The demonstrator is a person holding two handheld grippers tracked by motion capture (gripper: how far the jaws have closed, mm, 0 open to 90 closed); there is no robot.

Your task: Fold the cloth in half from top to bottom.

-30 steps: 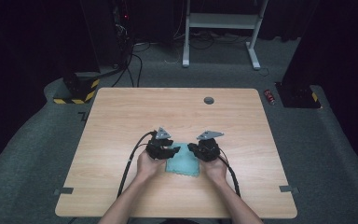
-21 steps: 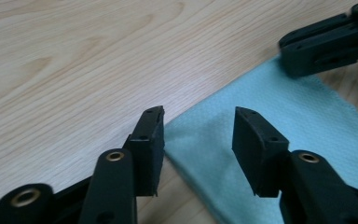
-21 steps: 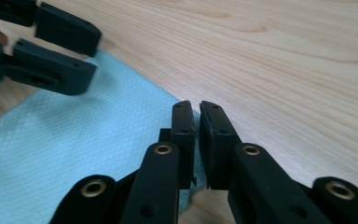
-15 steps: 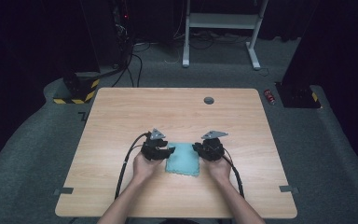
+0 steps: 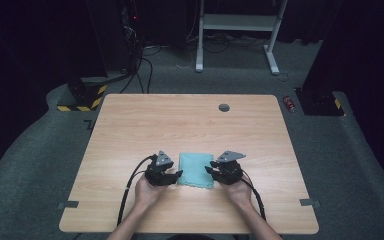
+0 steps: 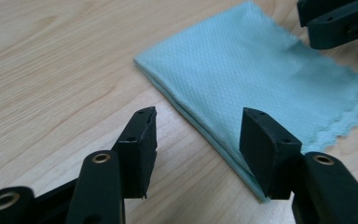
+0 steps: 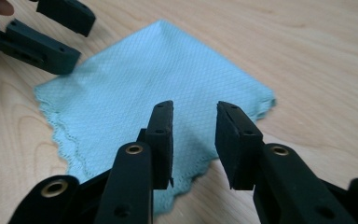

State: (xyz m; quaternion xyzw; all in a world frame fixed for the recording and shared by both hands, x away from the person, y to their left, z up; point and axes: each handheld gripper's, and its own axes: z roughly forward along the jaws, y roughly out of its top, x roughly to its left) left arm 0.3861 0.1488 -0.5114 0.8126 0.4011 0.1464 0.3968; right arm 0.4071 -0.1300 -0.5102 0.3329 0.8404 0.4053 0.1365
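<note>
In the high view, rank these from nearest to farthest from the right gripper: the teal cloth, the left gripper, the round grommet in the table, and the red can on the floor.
From the right gripper:
1. Teal cloth, right beside its jaws, toward the table's middle.
2. Left gripper, across the cloth.
3. Round grommet, near the table's far edge.
4. Red can, on the floor past the far right corner.

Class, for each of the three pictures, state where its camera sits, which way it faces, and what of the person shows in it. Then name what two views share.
High view: above the person's side, facing forward and down on the wooden table; both forearms, left gripper, right gripper.
Left gripper view: rides the left gripper, looking along its open jaws at the folded light-blue cloth.
Right gripper view: rides the right gripper, open jaws over the cloth; a fingertip far off.
Shared: the cloth, and each gripper view shows the other gripper.
</note>
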